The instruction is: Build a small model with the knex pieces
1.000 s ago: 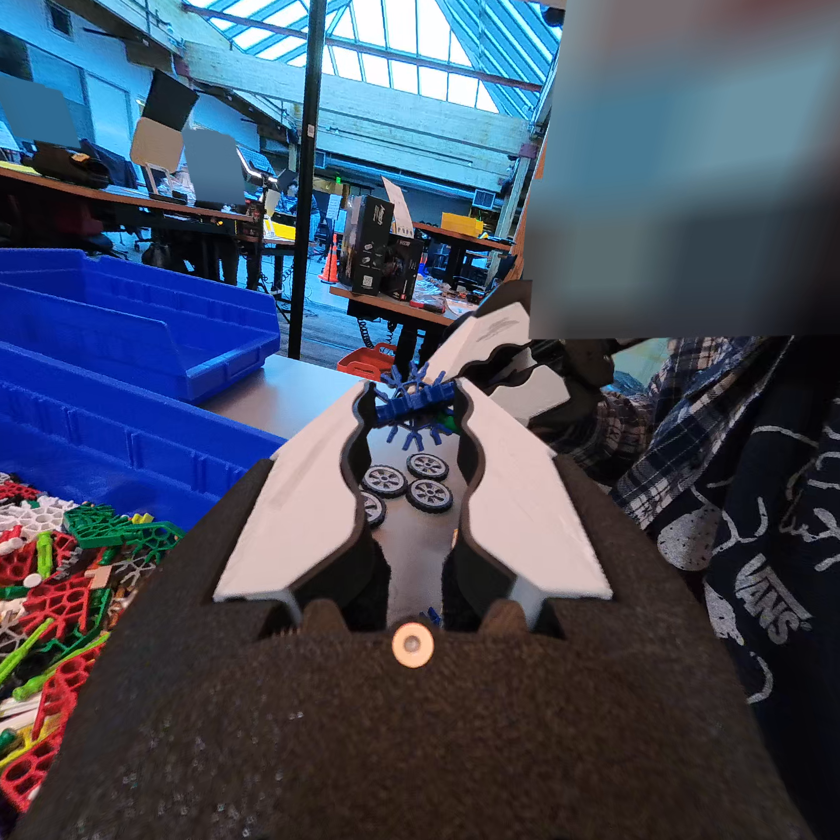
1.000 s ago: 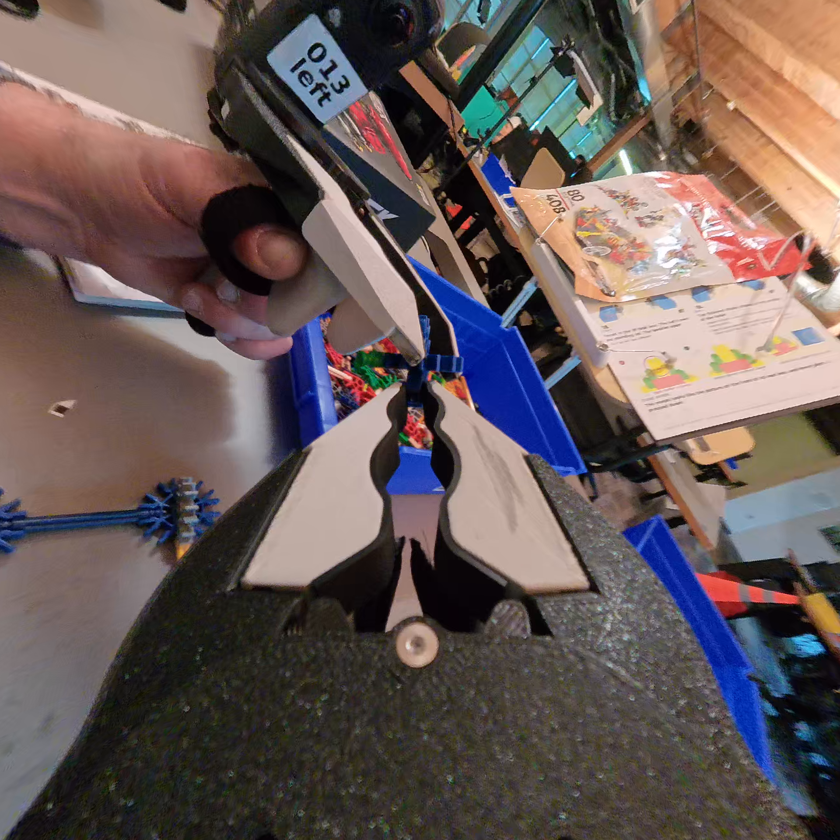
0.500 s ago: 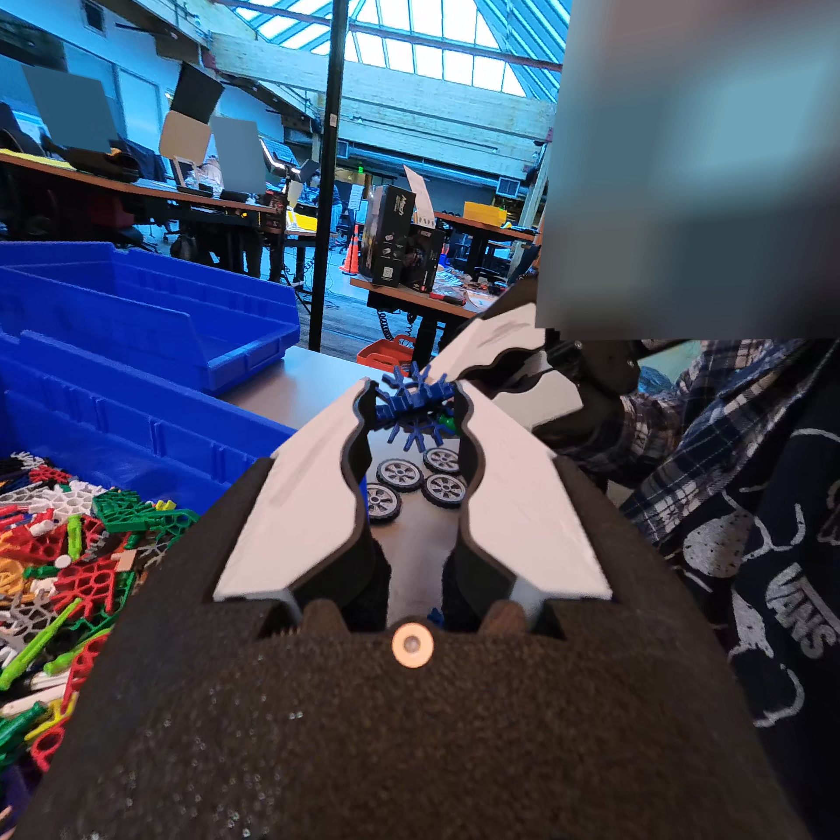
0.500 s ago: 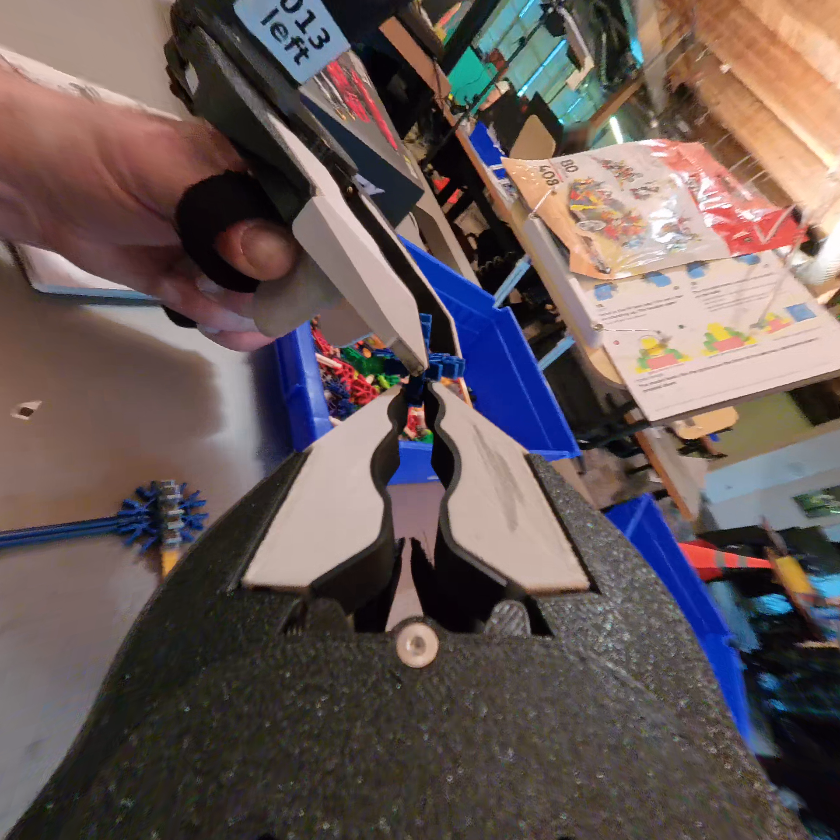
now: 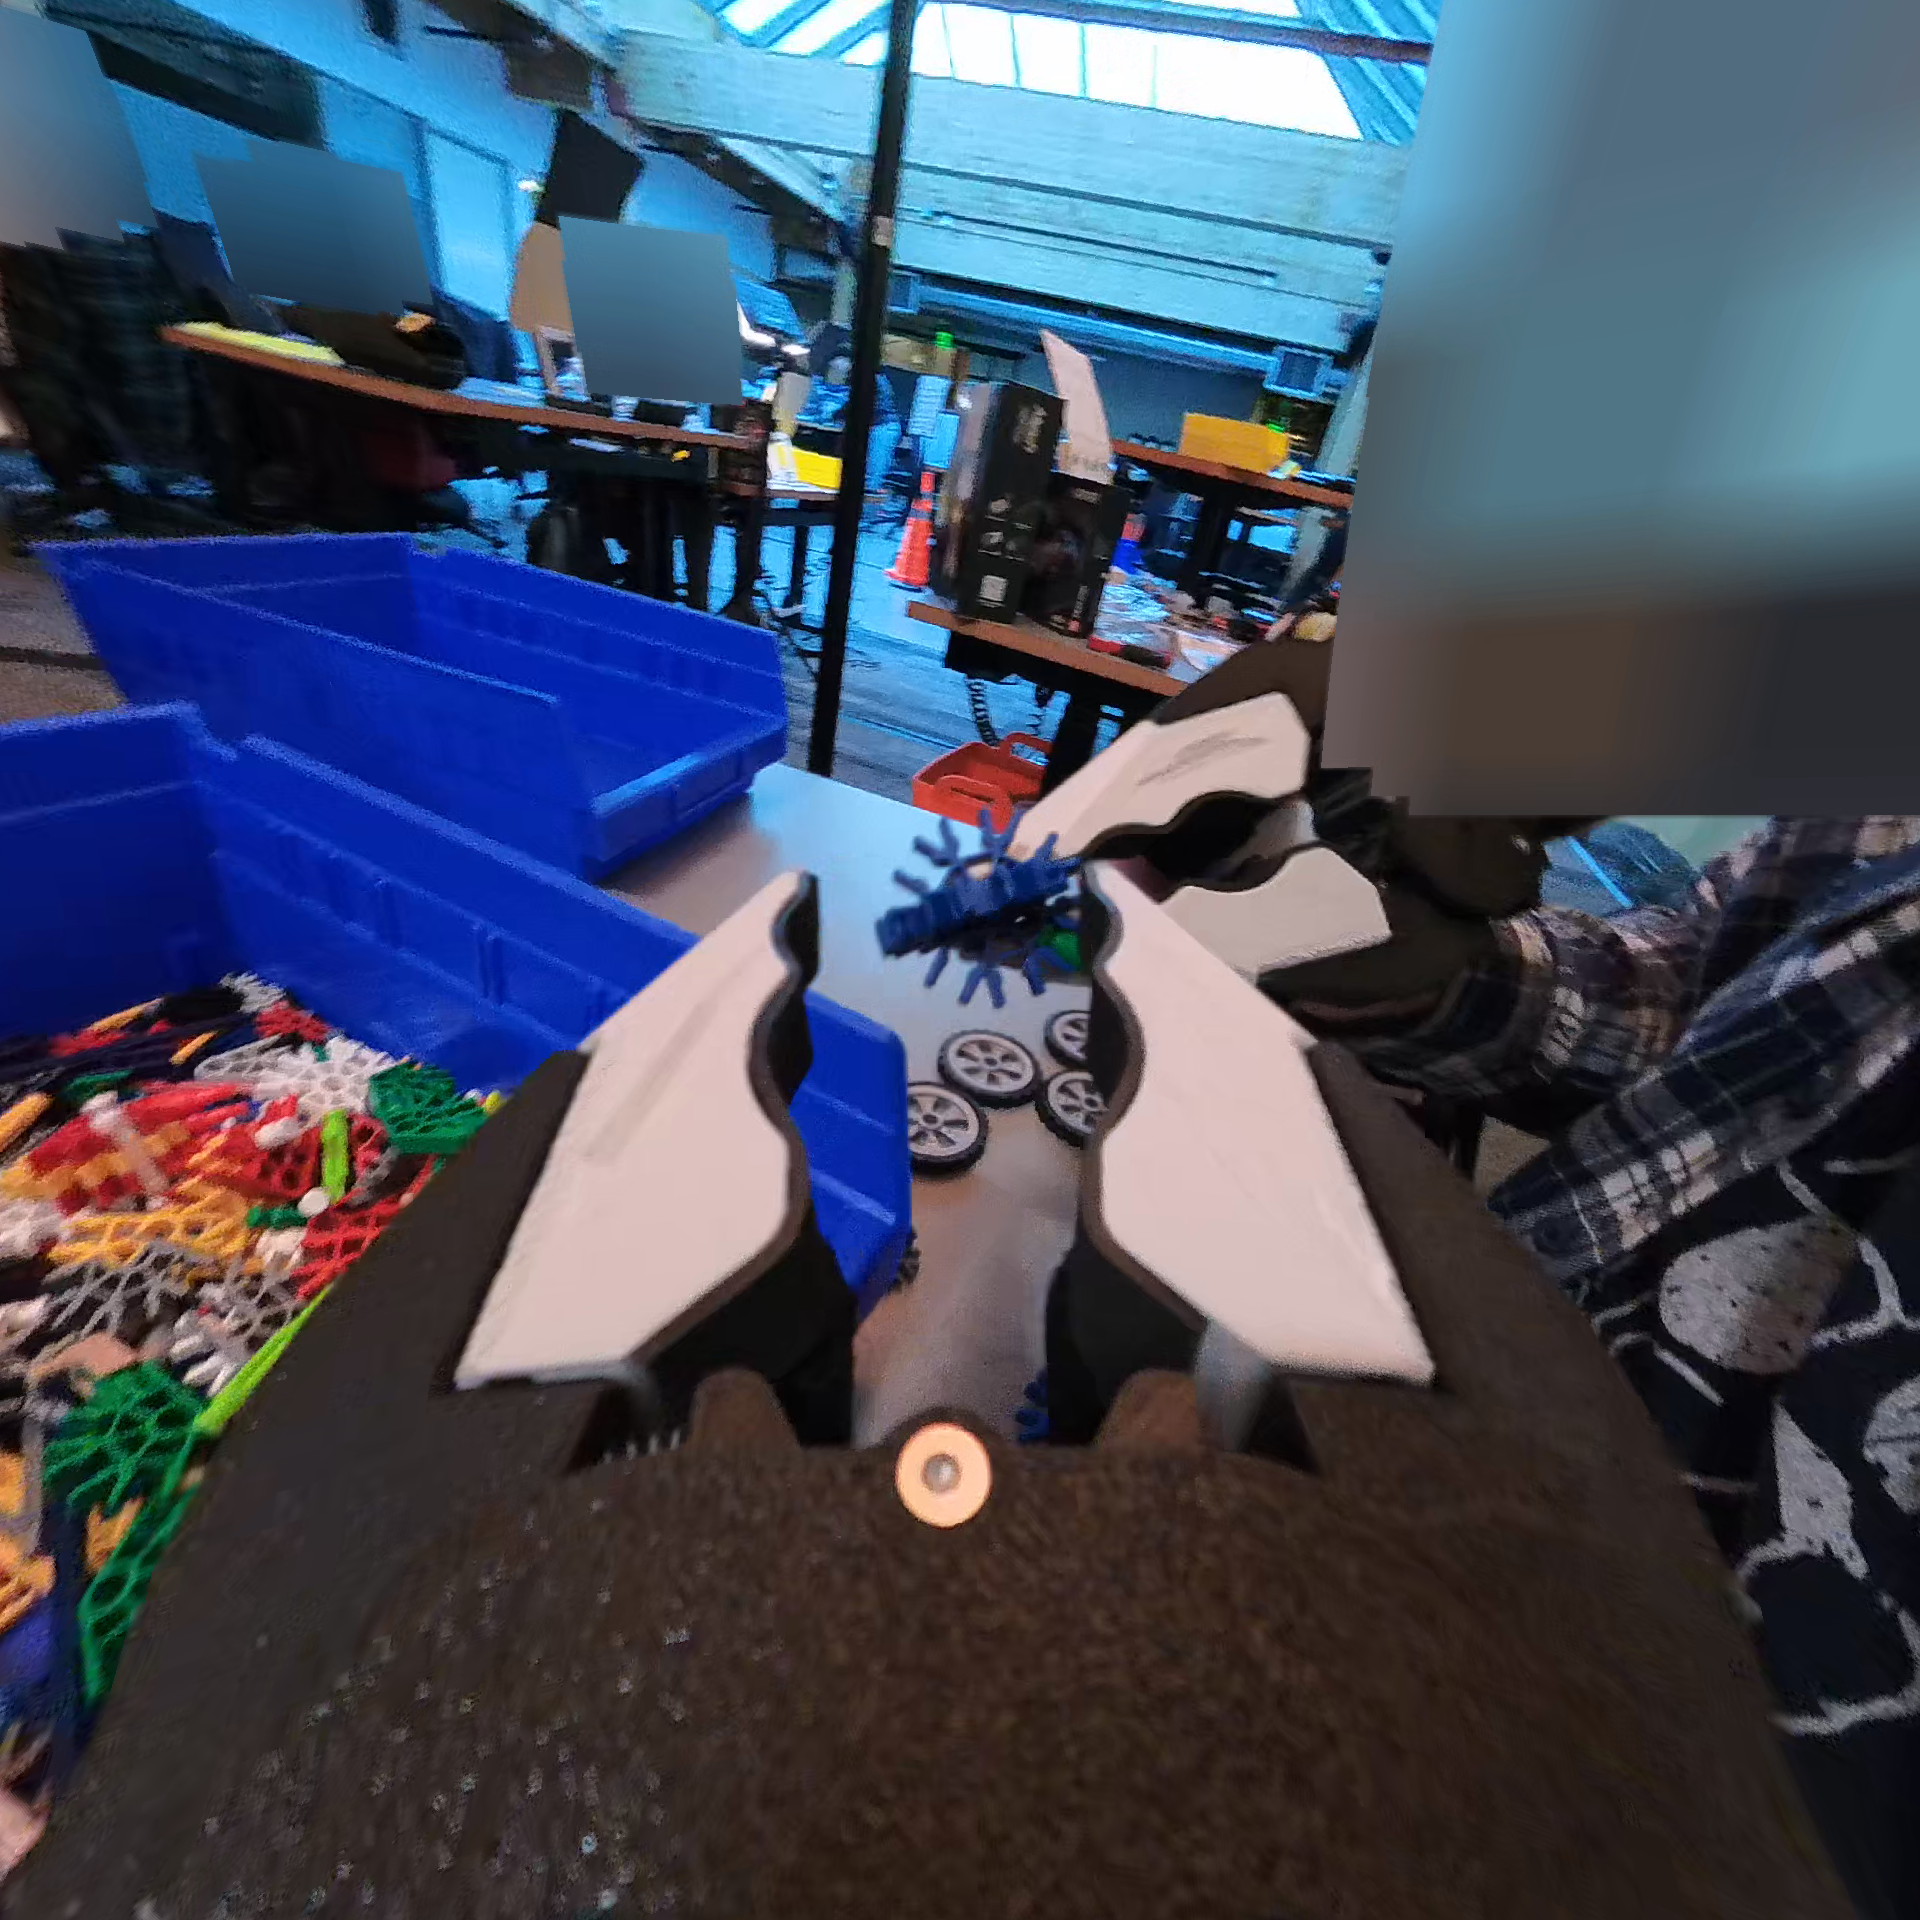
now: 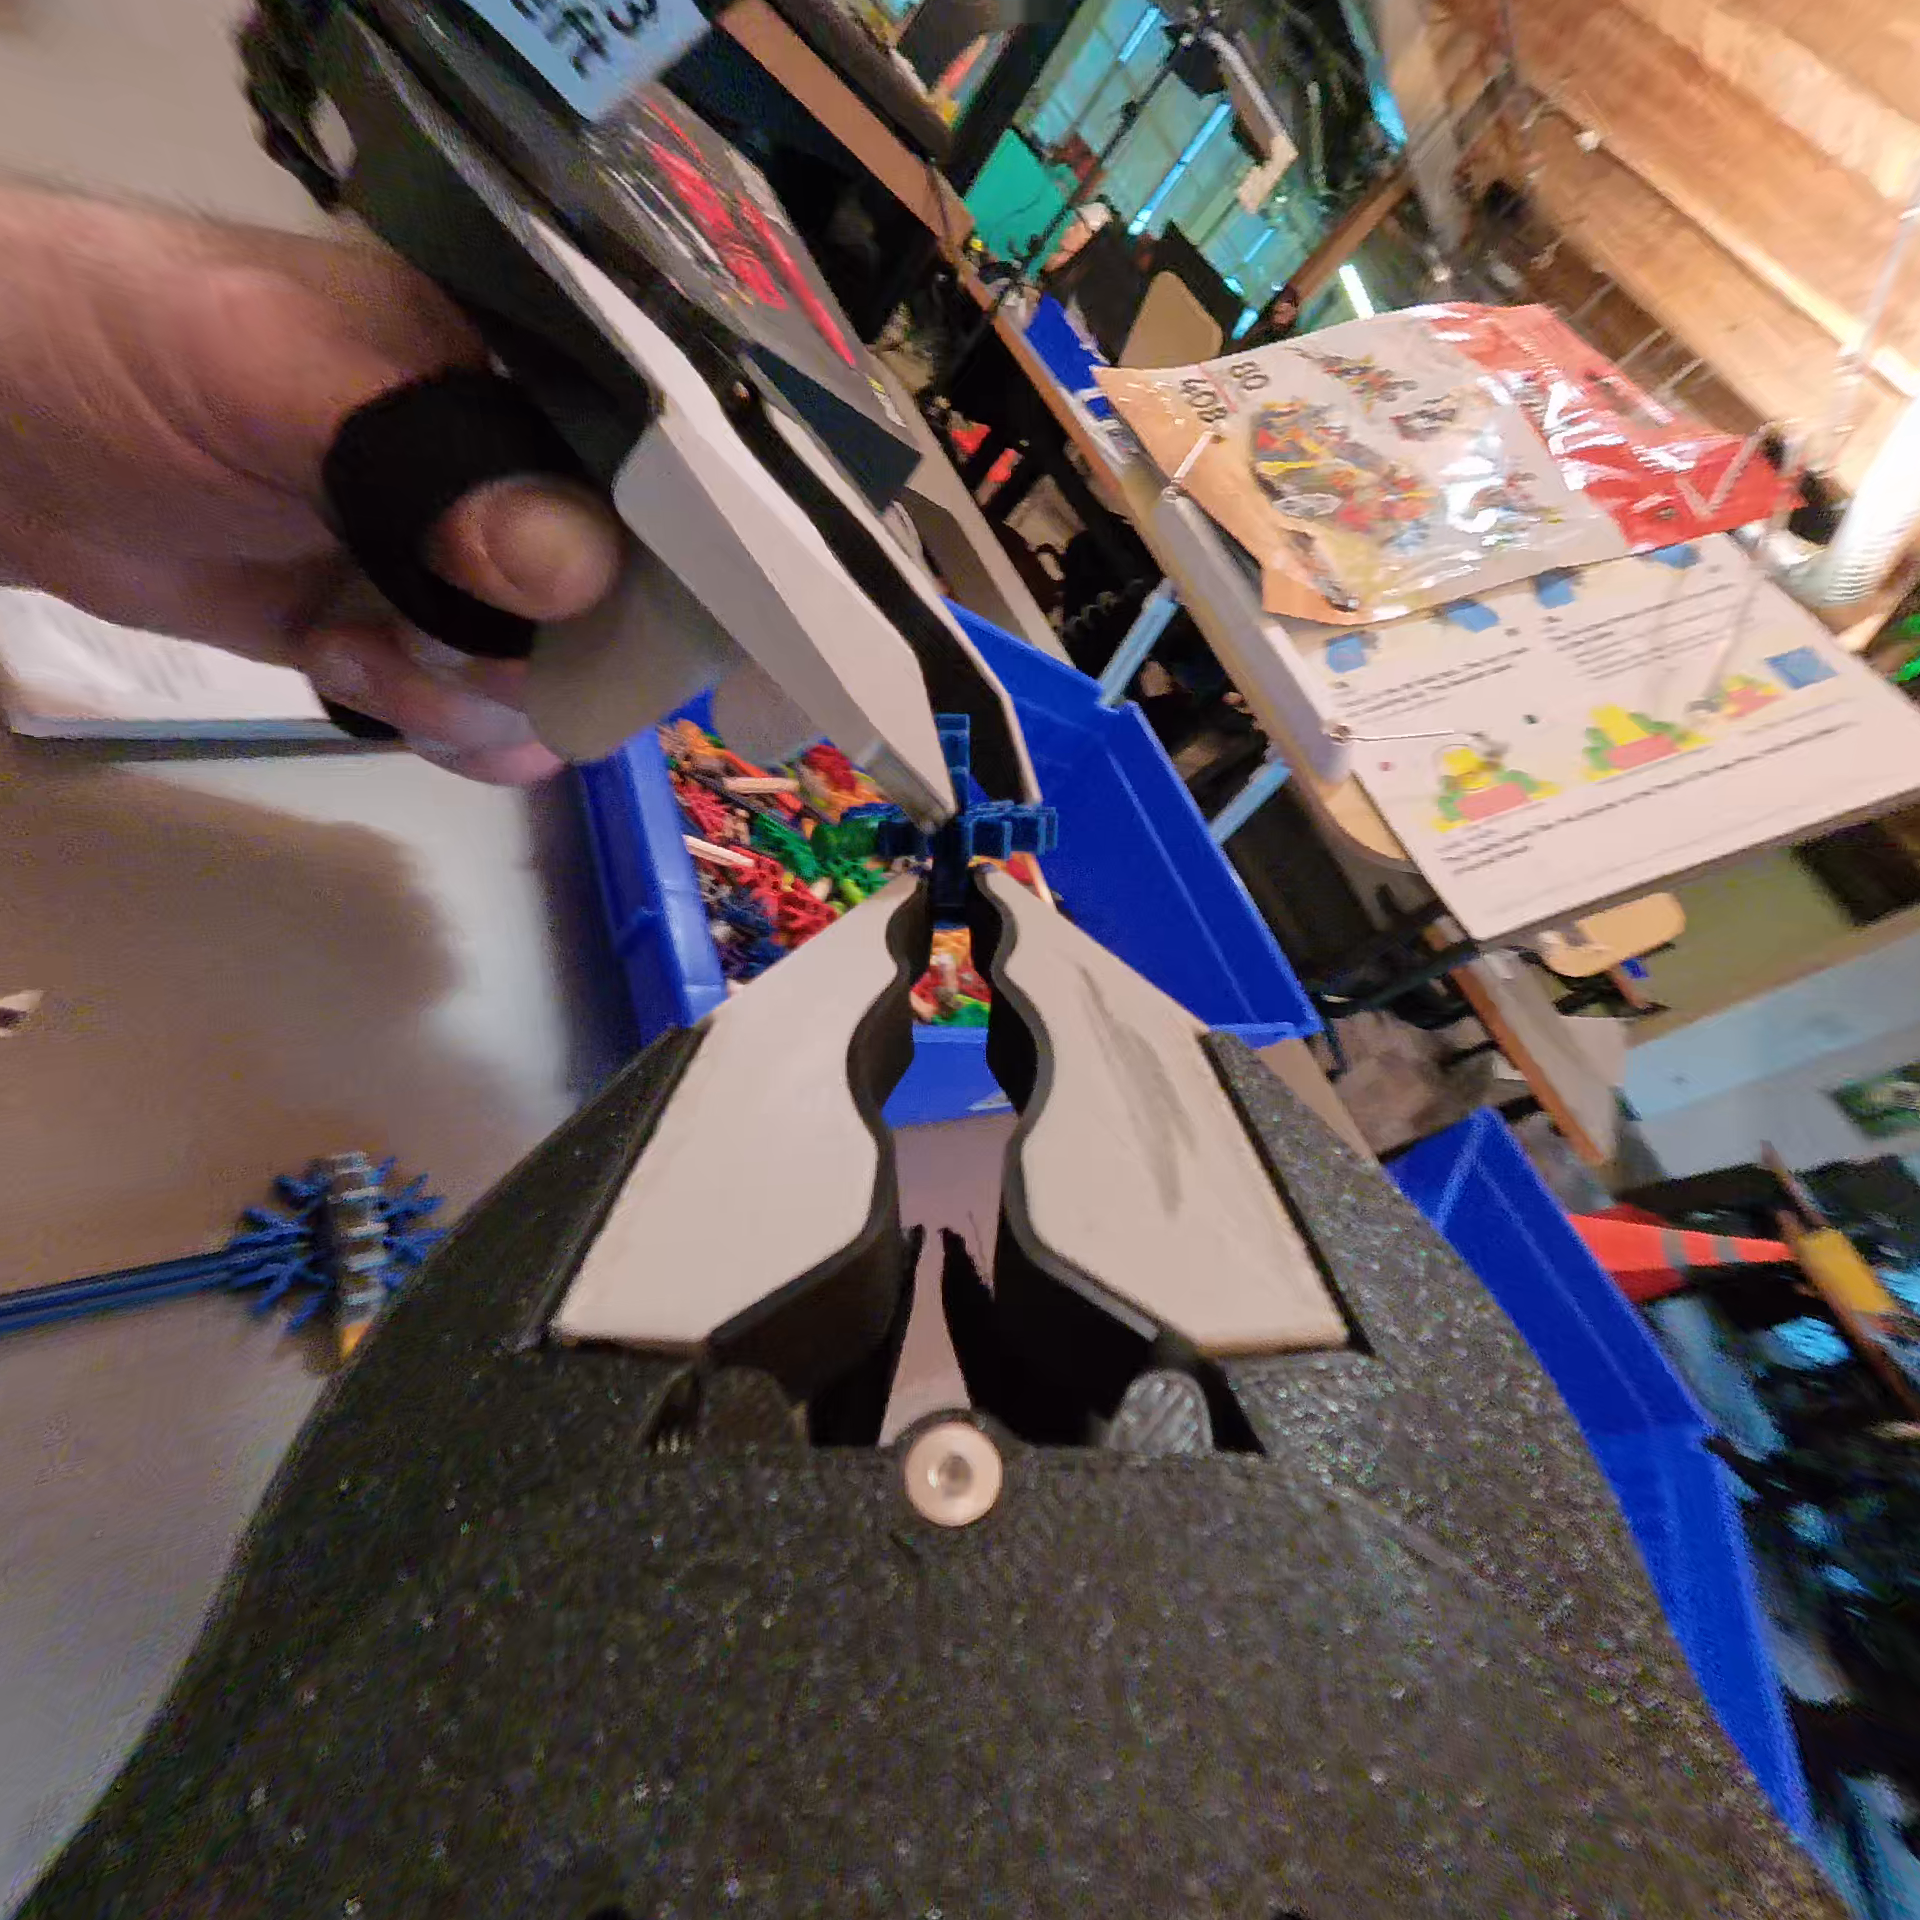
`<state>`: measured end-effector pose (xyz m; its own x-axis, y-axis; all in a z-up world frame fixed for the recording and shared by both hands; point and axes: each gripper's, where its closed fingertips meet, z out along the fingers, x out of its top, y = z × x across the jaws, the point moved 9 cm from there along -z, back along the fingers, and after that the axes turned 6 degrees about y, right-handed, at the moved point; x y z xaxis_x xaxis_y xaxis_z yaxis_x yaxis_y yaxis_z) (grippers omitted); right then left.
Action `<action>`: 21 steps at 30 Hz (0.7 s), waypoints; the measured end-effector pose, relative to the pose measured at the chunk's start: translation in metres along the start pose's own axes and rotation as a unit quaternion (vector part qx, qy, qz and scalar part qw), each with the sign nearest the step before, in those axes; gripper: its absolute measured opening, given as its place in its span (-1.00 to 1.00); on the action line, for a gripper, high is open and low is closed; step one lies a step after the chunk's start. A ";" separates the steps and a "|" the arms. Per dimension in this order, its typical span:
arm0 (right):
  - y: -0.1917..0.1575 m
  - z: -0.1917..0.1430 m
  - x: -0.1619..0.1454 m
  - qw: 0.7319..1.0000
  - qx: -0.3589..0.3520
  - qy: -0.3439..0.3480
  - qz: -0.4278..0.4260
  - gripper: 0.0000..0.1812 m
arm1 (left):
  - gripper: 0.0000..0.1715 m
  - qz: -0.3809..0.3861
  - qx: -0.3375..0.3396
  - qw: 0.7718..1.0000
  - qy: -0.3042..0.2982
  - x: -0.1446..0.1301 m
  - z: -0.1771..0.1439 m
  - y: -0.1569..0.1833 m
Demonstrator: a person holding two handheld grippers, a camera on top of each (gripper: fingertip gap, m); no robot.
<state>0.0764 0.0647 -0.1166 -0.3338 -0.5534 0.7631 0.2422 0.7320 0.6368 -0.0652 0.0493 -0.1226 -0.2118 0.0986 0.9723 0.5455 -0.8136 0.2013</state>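
A blue snowflake-shaped connector piece (image 5: pixel 971 904) hangs above the grey table (image 5: pixel 831 831). My right gripper (image 6: pixel 954 888) is shut on its lower part (image 6: pixel 961 831). In the left wrist view the right gripper (image 5: pixel 1049 857) comes in from the right, held by a person in a plaid sleeve (image 5: pixel 1558 987). My left gripper (image 5: pixel 951 894) is open, its fingers standing on either side of the piece with a gap on the left. In the right wrist view the left gripper (image 6: pixel 961 769) reaches down from the upper left in a hand (image 6: pixel 208 468).
Several small grey wheels (image 5: pixel 987 1065) lie on the table under the grippers. A blue bin (image 5: pixel 727 997) of colourful building pieces (image 5: pixel 208 1143) stands left, an empty blue bin (image 5: pixel 468 675) behind it. A blue rod with snowflake connectors (image 6: pixel 332 1236) lies on the table. Instruction sheets (image 6: pixel 1558 707) hang at right. Only a small space, under 4 cm, lies between the two pairs of fingers.
My left gripper has opened: it was shut on the blue piece and now its fingers stand wide apart. The right gripper still grips the piece.
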 end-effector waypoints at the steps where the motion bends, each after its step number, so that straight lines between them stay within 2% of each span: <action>1: 0.001 0.000 -0.001 1.000 -0.017 -0.004 -0.014 -0.95 | -0.42 -0.007 0.009 1.000 0.000 0.000 -0.003 -0.001; 7: 0.000 -0.001 -0.001 0.996 -0.053 -0.011 -0.068 -0.95 | -0.48 -0.014 0.015 0.999 -0.033 -0.003 0.009 0.009; 16: -0.002 0.001 -0.005 0.990 -0.086 -0.028 -0.112 -0.95 | -0.53 -0.055 0.054 0.997 -0.021 -0.005 0.013 0.010; 18: -0.001 0.002 -0.006 0.988 -0.096 -0.030 -0.114 -0.95 | -0.59 -0.067 0.059 0.996 -0.011 -0.006 0.013 0.012; 21: -0.001 0.002 -0.005 0.988 -0.098 -0.025 -0.113 -0.95 | -0.60 -0.057 0.071 0.996 0.000 -0.005 0.012 0.015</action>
<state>0.0759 0.0676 -0.1217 -0.4437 -0.6704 0.5947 0.3257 0.4976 0.8039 -0.0463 0.0433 -0.1233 -0.2789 0.1850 0.9423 0.6266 -0.7085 0.3246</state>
